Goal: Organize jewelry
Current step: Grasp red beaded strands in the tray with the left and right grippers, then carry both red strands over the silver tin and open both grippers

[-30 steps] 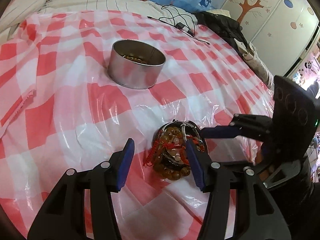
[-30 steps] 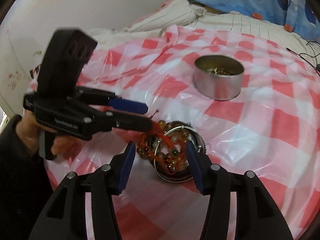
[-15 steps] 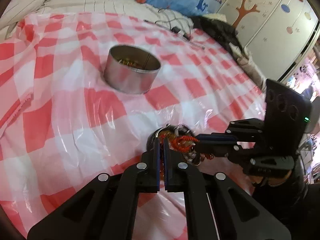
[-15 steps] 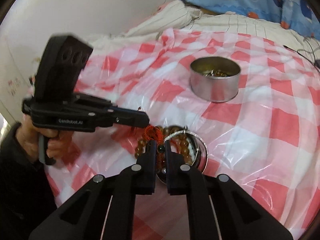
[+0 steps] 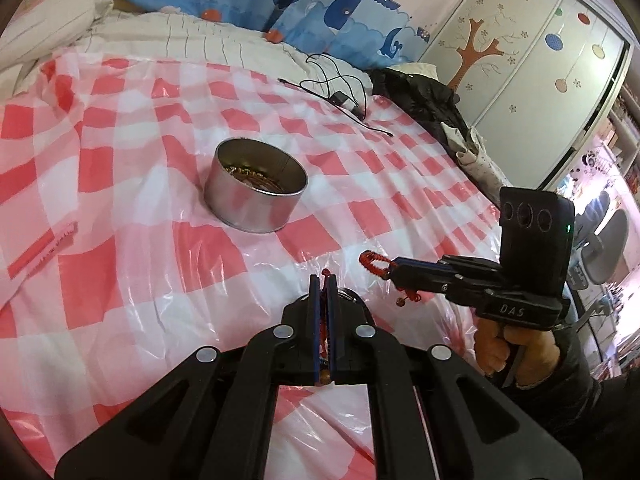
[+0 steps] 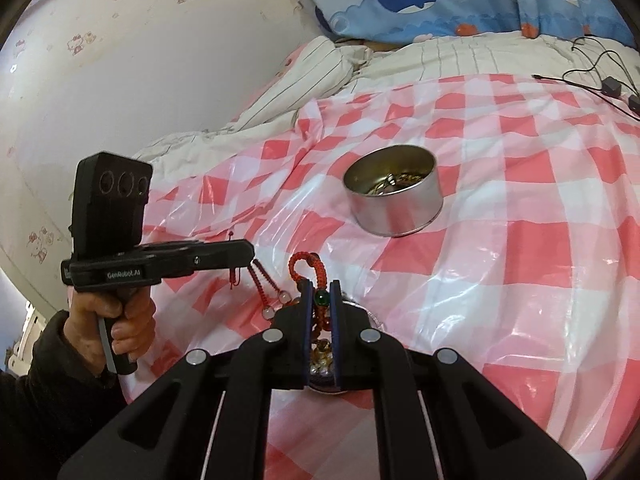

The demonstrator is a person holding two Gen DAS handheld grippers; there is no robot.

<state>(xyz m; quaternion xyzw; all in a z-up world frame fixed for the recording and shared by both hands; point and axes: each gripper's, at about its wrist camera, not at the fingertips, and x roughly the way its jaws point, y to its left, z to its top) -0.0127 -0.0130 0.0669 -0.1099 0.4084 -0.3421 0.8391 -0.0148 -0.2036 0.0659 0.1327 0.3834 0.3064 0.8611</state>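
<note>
Left gripper: jaws pinched tight on a red cord, which runs down the slit between the blue pads. In the right wrist view that same gripper sits level at left, with red cord strands and clear beads hanging off its tip.

Right gripper: jaws closed on a red braided cord carrying a green bead. The loop of the cord sticks up past the tips. Amber beads show low in the gap between the fingers. From the left wrist view the right gripper points left, red braided loop poking out of its tip, small red tassel bits dangling underneath.

Both grips are on the same jewelry tangle, lifted just above a small round dish, mostly hidden behind the right gripper's fingers. Can't tell whether the strands are one piece or two.

Silver tin stands upright farther back on the red-and-white checked plastic sheet, well apart from both grippers, gold-coloured chains inside. Black cables lie at the far edge of the sheet. A hand in a dark sleeve holds the left gripper's handle.
</note>
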